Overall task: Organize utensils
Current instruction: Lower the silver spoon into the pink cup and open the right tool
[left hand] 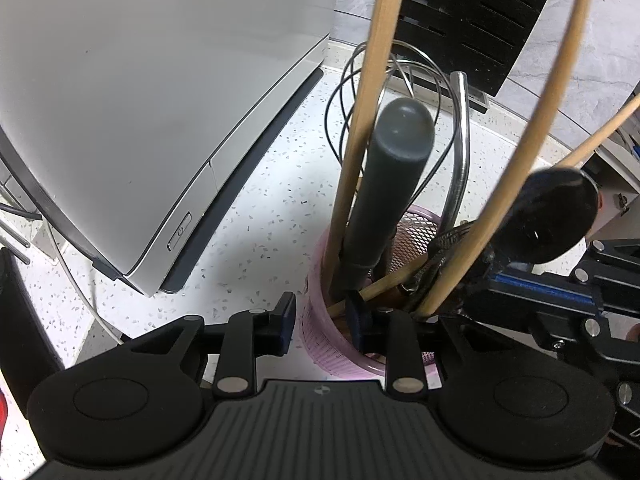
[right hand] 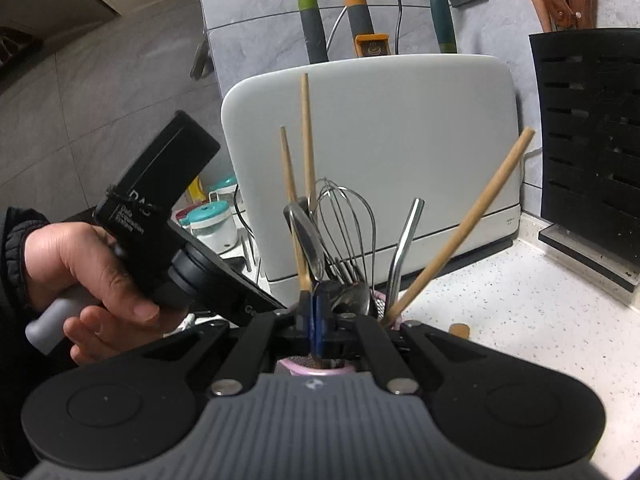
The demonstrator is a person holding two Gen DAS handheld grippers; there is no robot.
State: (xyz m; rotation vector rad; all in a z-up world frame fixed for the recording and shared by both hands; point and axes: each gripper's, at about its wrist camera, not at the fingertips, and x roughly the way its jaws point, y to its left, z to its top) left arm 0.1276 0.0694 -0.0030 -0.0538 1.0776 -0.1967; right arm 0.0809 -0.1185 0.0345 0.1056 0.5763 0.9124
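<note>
1. The base of the pink mesh utensil cup (left hand: 320, 332) is hidden behind the left gripper (left hand: 320, 316) in the left wrist view; in the right wrist view only a sliver of its pink rim shows, below the right gripper (right hand: 318, 320).
2. Crowded inside the cup stand a dark grey rounded handle (left hand: 384, 184), a wire whisk (right hand: 344, 232), wooden sticks (right hand: 460, 228) and a bent steel handle (left hand: 462, 152); their lower ends cannot be seen.
3. The left gripper's blue-padded fingers (left hand: 286, 320) stand partly apart, straddling the cup's near rim, one outside and one inside; whether they touch it is unclear.
4. The right gripper's jaws are pressed together, a dark spoon-like head (left hand: 548, 216) just beyond them; whether they pinch its stem cannot be told.
5. A hand (right hand: 80, 276) holds the left gripper's handle beside a white appliance (right hand: 372, 152) on the speckled counter (right hand: 520, 320).
</note>
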